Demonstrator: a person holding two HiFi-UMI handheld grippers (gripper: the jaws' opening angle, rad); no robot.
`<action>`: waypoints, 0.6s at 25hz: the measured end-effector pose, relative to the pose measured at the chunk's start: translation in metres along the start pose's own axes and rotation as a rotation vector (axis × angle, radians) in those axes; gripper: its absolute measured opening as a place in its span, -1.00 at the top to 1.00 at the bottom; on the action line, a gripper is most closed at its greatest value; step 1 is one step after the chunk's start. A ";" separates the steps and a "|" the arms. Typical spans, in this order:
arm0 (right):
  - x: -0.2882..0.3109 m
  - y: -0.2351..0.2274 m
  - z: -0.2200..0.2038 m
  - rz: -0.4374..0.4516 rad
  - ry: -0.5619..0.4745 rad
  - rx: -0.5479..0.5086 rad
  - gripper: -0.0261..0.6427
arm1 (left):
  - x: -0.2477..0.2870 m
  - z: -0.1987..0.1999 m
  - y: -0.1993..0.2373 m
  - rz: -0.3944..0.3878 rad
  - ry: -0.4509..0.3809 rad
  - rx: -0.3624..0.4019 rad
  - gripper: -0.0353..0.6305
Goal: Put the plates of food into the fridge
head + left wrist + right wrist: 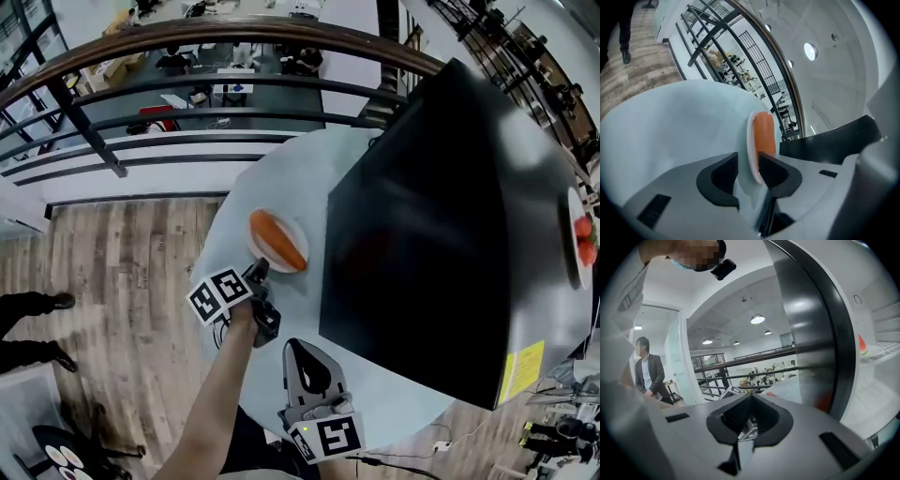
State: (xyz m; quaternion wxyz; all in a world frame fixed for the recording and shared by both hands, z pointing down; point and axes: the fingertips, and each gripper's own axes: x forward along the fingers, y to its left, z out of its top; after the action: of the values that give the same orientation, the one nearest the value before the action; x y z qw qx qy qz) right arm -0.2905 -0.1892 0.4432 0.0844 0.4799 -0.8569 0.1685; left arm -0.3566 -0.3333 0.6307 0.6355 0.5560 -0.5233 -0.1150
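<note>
A white plate (265, 246) with a long orange piece of food (279, 240) lies on the round white table (281, 164), just left of the black fridge (422, 225). My left gripper (260, 270) reaches the plate's near rim. In the left gripper view the plate's rim (750, 140) stands between the jaws of the left gripper (749, 161), which is open, with a gap at the left pad. My right gripper (292, 349) hangs nearer me, shut and empty. In the right gripper view its pads (751, 398) meet.
The fridge's open door (811, 333) fills the right gripper view, with white shelves and a red watermelon slice (863, 346) beyond it. A second plate with red food (583, 239) shows at the far right. A railing (187, 37) runs behind the table. A person in a suit (647, 373) stands nearby.
</note>
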 end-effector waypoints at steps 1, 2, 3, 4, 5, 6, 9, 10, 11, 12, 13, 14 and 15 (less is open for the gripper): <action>0.001 -0.002 0.000 -0.001 0.005 0.002 0.88 | 0.002 0.002 -0.002 -0.001 0.000 -0.006 0.54; 0.002 -0.004 0.001 -0.003 0.011 0.005 0.88 | 0.004 0.003 -0.005 -0.001 0.001 -0.009 0.53; 0.003 -0.006 0.002 -0.004 0.015 0.008 0.88 | 0.005 0.003 -0.009 0.000 0.003 -0.010 0.53; 0.004 -0.008 0.004 -0.004 0.017 0.011 0.88 | 0.006 0.004 -0.011 0.002 0.004 -0.012 0.53; 0.005 -0.010 0.005 -0.005 0.018 0.014 0.88 | 0.006 0.004 -0.013 0.004 0.004 -0.017 0.54; 0.005 -0.012 0.006 -0.005 0.019 0.016 0.88 | 0.007 0.004 -0.014 0.006 0.004 -0.024 0.53; 0.009 -0.018 0.007 -0.005 0.019 0.024 0.88 | 0.011 0.006 -0.014 0.018 0.010 -0.028 0.54; 0.010 -0.019 0.007 -0.005 0.018 0.026 0.88 | 0.013 0.007 -0.014 0.024 0.012 -0.026 0.54; 0.012 -0.020 0.007 -0.006 0.018 0.028 0.88 | 0.015 0.008 -0.014 0.028 0.014 -0.027 0.54; 0.012 -0.021 0.007 -0.007 0.019 0.029 0.88 | 0.016 0.009 -0.014 0.027 0.018 -0.030 0.54; 0.013 -0.021 0.007 -0.007 0.019 0.031 0.88 | 0.018 0.009 -0.014 0.023 0.023 -0.036 0.54; 0.013 -0.022 0.006 -0.006 0.020 0.034 0.88 | 0.019 0.009 -0.014 0.019 0.031 -0.043 0.54; 0.013 -0.023 0.005 -0.006 0.020 0.037 0.88 | 0.021 0.008 -0.014 0.017 0.039 -0.052 0.54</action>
State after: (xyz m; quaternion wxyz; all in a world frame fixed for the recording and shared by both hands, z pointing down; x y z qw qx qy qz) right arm -0.2780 -0.2125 0.4475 0.0846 0.4824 -0.8512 0.1888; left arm -0.3480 -0.3585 0.6291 0.6610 0.5368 -0.5122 -0.1123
